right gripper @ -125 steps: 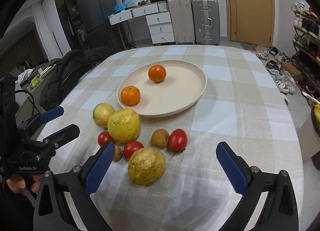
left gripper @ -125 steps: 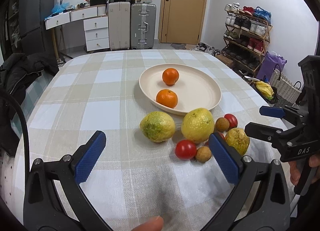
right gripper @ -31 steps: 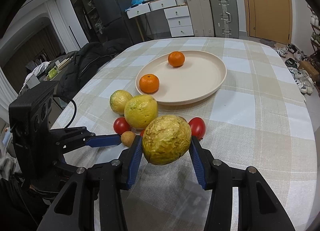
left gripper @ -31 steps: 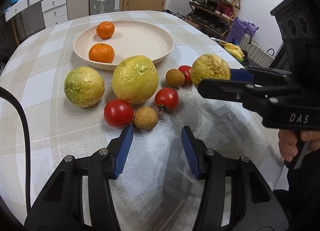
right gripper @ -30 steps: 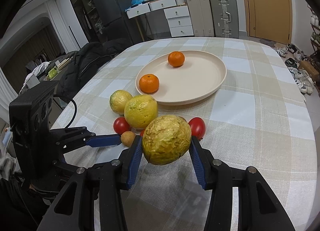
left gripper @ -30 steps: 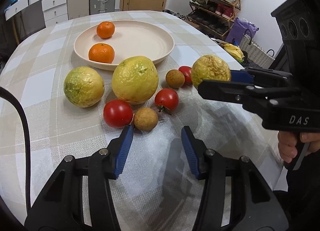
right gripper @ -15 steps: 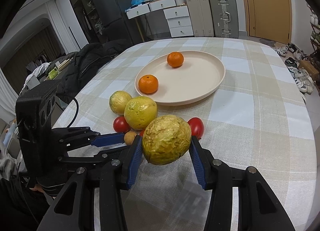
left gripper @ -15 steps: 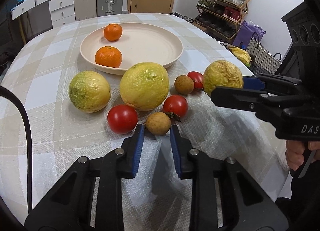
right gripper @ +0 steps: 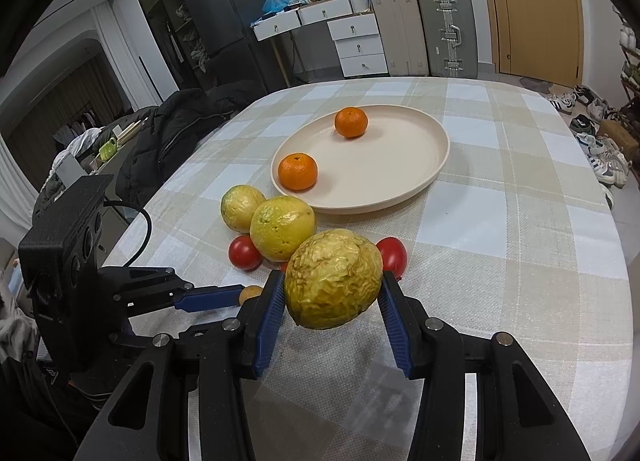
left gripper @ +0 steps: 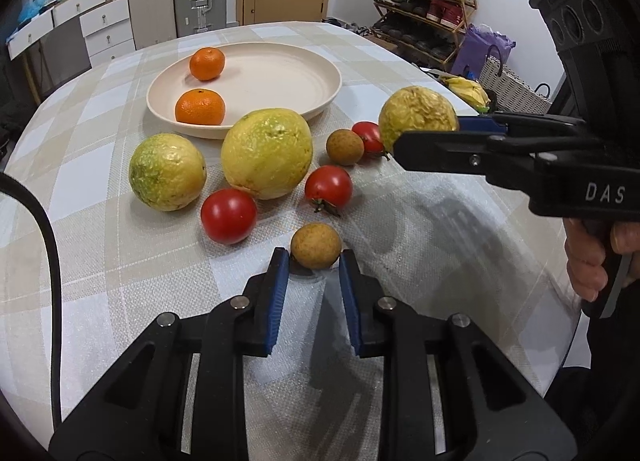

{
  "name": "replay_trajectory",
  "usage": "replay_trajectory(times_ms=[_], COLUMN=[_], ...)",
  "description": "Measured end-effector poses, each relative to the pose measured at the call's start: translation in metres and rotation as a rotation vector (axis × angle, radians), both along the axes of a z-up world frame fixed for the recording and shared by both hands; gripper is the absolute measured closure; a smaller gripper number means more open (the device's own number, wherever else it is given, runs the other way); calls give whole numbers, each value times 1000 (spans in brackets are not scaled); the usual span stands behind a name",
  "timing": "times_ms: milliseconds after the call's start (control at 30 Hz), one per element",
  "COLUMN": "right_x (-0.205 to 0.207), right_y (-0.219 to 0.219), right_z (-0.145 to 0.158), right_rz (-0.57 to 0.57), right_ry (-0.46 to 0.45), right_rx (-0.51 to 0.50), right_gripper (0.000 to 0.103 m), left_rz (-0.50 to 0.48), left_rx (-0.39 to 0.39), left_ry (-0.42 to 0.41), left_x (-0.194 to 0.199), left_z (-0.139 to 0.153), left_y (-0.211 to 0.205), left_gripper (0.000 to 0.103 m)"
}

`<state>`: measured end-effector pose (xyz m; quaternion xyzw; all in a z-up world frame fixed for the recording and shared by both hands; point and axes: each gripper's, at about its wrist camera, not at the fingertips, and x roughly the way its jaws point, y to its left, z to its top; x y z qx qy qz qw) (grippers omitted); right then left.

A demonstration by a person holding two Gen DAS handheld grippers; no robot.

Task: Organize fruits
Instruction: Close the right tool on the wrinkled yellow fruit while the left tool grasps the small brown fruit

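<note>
Left wrist view: the left gripper pinches a small, round, tan longan at its fingertips, just above the checked tablecloth. Right wrist view: the right gripper clamps a wrinkled yellow passion fruit, long axis tilted up-right, short of the cream plate; the longan is mostly hidden here.

Open checked cloth on the desk lay to the right of the fruit cluster and reached the plate, whose right half was bare. Two oranges occupied its left part. A large yellow fruit, a greenish fruit and tomatoes crowded the plate's near rim, blocking a straight path from the left claw. The right claw hung over the cluster's right edge.
</note>
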<state>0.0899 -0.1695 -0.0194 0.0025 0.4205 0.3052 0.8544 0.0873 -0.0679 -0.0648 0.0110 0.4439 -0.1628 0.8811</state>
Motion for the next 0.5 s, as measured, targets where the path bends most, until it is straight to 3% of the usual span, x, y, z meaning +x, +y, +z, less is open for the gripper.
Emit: replay_trajectory(times_ms=[133, 300, 500], right_x=[1, 1, 1], right_y=[-1, -1, -1], right_z=[0, 0, 0], right_rz=[-2, -1, -1], right_ry=[0, 0, -1], right_rx=[-1, 1, 1], right_gripper=[55, 55, 55], left_rz=[1, -4, 3], left_rx=[28, 28, 28], left_ry=[-4, -5, -22], left_x=[0, 3, 6], left_z=[0, 0, -1], left_y=[-4, -7, -8], left_gripper=[78, 68, 67])
